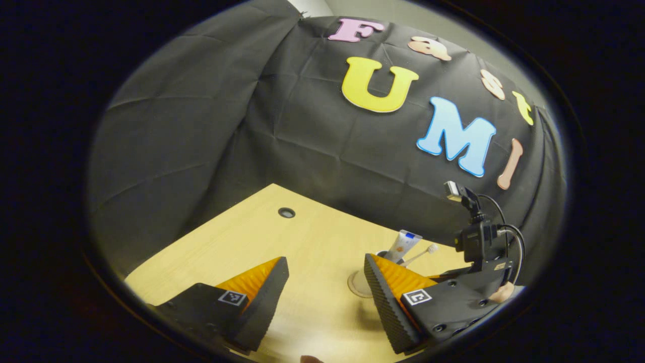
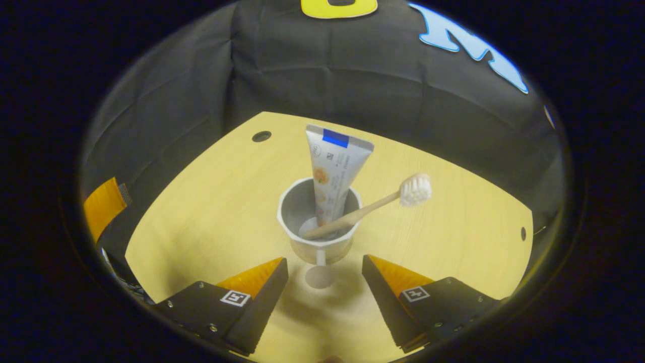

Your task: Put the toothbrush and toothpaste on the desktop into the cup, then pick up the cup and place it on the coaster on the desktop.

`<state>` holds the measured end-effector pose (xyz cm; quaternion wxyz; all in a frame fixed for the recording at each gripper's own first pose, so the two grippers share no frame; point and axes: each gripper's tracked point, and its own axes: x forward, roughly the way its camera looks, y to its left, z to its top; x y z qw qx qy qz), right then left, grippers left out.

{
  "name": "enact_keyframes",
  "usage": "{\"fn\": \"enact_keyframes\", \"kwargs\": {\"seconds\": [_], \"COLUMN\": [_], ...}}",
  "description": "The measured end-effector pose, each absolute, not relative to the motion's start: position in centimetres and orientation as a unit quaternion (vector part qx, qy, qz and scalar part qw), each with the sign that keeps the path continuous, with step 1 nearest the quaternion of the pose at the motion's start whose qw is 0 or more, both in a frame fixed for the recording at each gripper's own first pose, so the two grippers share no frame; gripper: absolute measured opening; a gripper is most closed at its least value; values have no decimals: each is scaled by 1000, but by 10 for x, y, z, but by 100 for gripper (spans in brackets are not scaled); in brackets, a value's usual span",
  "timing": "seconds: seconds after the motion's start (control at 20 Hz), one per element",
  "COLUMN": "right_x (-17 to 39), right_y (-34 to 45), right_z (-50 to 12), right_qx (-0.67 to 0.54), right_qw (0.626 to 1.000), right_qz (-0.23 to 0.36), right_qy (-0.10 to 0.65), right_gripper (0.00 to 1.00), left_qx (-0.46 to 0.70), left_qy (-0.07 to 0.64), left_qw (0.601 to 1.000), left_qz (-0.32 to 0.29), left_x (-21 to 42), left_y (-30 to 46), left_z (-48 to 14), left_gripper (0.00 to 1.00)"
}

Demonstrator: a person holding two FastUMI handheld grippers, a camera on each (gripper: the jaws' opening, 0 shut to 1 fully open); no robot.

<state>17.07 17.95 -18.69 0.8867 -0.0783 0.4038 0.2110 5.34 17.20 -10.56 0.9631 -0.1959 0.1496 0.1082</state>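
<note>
Right tool (image 2: 325, 282), fingers spread wide and holding nothing, faces the cup (image 2: 319, 222) head-on in the right gripper view: the cup stands upright on the counter (image 2: 211, 212) just beyond the fingertips, centred on the gap between them, its handle pointing toward the tool. Inside it the toothpaste (image 2: 332, 171) stands nearly upright, leaning slightly to the far left, and the toothbrush (image 2: 368, 206) slants over the rim with its bristle head up and to the right. In the left gripper view the left tool (image 1: 325, 287) is likewise spread wide and empty; a pale round disc, apparently the coaster (image 1: 359, 285), lies on the counter just beyond its right finger, with the cup near the disc on its far side, partly hidden. Judged from this, both items are loaded and the lift remains; the right tool is the nearer and better aligned, and the carry would run a short way toward the coaster.
</note>
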Motion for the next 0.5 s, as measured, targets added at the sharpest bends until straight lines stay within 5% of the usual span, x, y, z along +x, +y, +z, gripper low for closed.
{"fn": "enact_keyframes", "kwargs": {"seconds": [0.5], "right_x": [113], "right_y": [96], "right_z": [-96], "right_qx": [-45], "right_qw": [936], "right_qz": [173], "right_qy": [304], "right_gripper": [93], "left_qx": [-156], "left_qy": [126], "left_qw": [978], "left_qz": [52], "left_x": [69], "left_y": [80], "left_z": [-66], "left_gripper": [96]}}
